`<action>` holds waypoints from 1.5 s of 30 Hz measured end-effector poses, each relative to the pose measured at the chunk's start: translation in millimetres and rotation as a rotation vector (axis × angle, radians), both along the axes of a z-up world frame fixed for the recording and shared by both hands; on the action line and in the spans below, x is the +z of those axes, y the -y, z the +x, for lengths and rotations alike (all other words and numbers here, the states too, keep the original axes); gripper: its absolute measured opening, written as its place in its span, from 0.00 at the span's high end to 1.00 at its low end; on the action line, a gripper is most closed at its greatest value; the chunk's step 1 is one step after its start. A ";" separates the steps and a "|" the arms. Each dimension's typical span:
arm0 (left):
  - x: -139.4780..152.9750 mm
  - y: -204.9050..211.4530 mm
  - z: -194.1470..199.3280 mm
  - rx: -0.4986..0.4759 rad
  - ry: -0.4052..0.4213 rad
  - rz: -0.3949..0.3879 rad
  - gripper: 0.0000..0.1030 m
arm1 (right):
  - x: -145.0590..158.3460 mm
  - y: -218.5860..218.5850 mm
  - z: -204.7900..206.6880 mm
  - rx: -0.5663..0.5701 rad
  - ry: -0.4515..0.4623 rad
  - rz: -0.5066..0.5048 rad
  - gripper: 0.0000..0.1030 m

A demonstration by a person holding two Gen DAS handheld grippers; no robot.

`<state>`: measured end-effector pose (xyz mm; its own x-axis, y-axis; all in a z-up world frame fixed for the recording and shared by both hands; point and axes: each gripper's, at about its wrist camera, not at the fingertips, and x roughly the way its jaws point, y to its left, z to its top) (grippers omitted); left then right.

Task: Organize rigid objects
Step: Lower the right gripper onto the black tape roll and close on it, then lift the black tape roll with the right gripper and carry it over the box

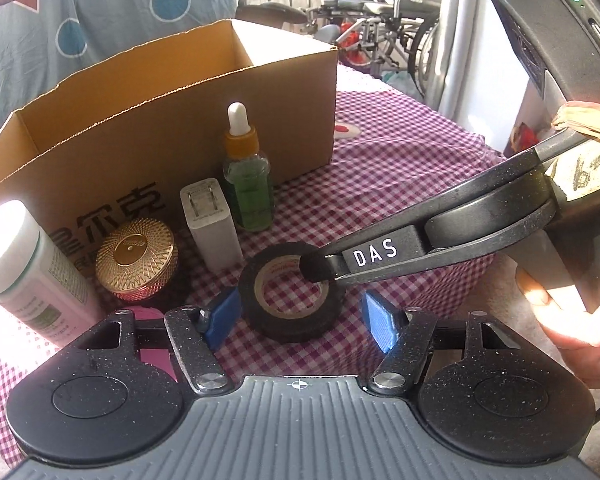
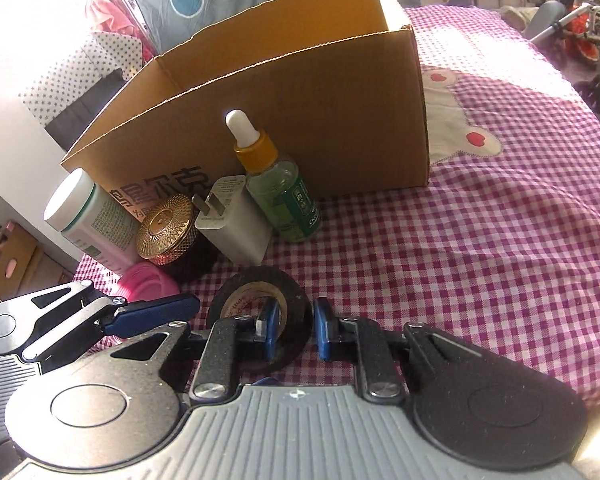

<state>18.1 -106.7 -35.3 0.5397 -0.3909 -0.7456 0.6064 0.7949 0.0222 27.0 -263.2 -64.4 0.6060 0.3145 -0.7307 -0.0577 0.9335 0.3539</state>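
Observation:
A black tape roll [image 1: 290, 292] lies flat on the checked cloth, also in the right wrist view [image 2: 256, 304]. My right gripper [image 2: 294, 330] straddles the roll's right wall, one blue pad inside the hole, one outside, with a gap still showing. In the left wrist view it reaches in from the right, its tip [image 1: 314, 268] at the roll's rim. My left gripper [image 1: 300, 320] is open, its pads either side of the roll, not touching. An open cardboard box [image 1: 172, 120] stands behind.
In front of the box stand a green dropper bottle [image 1: 246, 184], a white charger [image 1: 210, 226], a gold-lidded jar [image 1: 136, 256], a white and pink bottle [image 1: 36, 276] and a pink lid [image 2: 148, 284]. Wheelchairs [image 1: 380, 20] stand beyond the table.

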 end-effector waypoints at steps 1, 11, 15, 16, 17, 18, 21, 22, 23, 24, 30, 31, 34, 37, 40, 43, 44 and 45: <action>-1.3 2.3 1.2 -0.006 -0.007 0.004 0.29 | -0.5 3.7 -1.7 -0.010 -0.001 0.008 0.80; -15.3 19.0 14.5 -0.017 -0.058 0.036 0.28 | -2.3 15.8 -8.6 -0.036 0.006 0.070 0.81; -16.0 19.8 16.9 -0.007 -0.065 0.018 0.32 | -2.3 16.4 -8.2 -0.033 0.010 0.073 0.81; -16.2 20.8 17.3 -0.007 -0.064 0.018 0.32 | -2.4 16.1 -7.7 -0.031 0.010 0.073 0.81; -16.2 21.0 17.4 -0.007 -0.064 0.018 0.32 | -2.4 15.7 -7.2 -0.028 0.009 0.073 0.81; -16.3 21.3 17.5 -0.006 -0.063 0.017 0.32 | -2.0 14.6 -7.9 -0.027 0.011 0.072 0.81; -16.6 21.8 18.0 0.002 -0.060 0.015 0.32 | -1.3 12.7 -8.0 -0.024 0.019 0.060 0.80; -16.7 22.3 18.7 0.006 -0.059 0.015 0.33 | -1.4 12.9 -8.0 -0.024 0.022 0.061 0.80; -16.6 22.3 18.8 0.009 -0.058 0.014 0.34 | -1.6 13.7 -8.0 -0.025 0.024 0.065 0.80; -16.4 22.2 19.5 0.016 -0.057 0.013 0.35 | -1.7 14.0 -8.0 -0.027 0.024 0.070 0.80; -15.5 23.3 19.5 0.021 -0.054 0.018 0.36 | -1.3 15.7 -9.9 -0.050 0.022 0.102 0.80; -15.2 23.8 18.8 0.019 -0.053 0.021 0.36 | -0.9 15.8 -10.4 -0.052 0.022 0.104 0.80; -14.0 24.6 16.3 0.014 -0.052 0.024 0.36 | 1.5 15.9 -13.0 -0.059 0.024 0.107 0.80; -10.7 25.5 12.7 0.009 -0.041 0.023 0.36 | 5.9 16.3 -16.7 -0.068 0.034 0.107 0.80; -5.3 25.2 8.7 0.007 -0.023 0.018 0.36 | 11.4 16.1 -20.2 -0.075 0.047 0.109 0.80; 1.1 23.6 4.5 0.009 -0.007 0.009 0.36 | 20.0 13.5 -25.1 -0.080 0.069 0.105 0.80; 3.7 22.9 3.0 0.010 0.001 0.005 0.36 | 23.6 12.4 -27.0 -0.081 0.078 0.103 0.79; 7.8 21.6 0.6 0.012 0.012 0.001 0.36 | 27.0 11.7 -28.8 -0.080 0.088 0.102 0.79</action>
<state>18.7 -128.2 -27.4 0.5530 -0.3833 -0.7397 0.5964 0.8022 0.0302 -1.8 -274.9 -37.5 0.6923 0.3324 -0.6405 -0.0192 0.8958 0.4441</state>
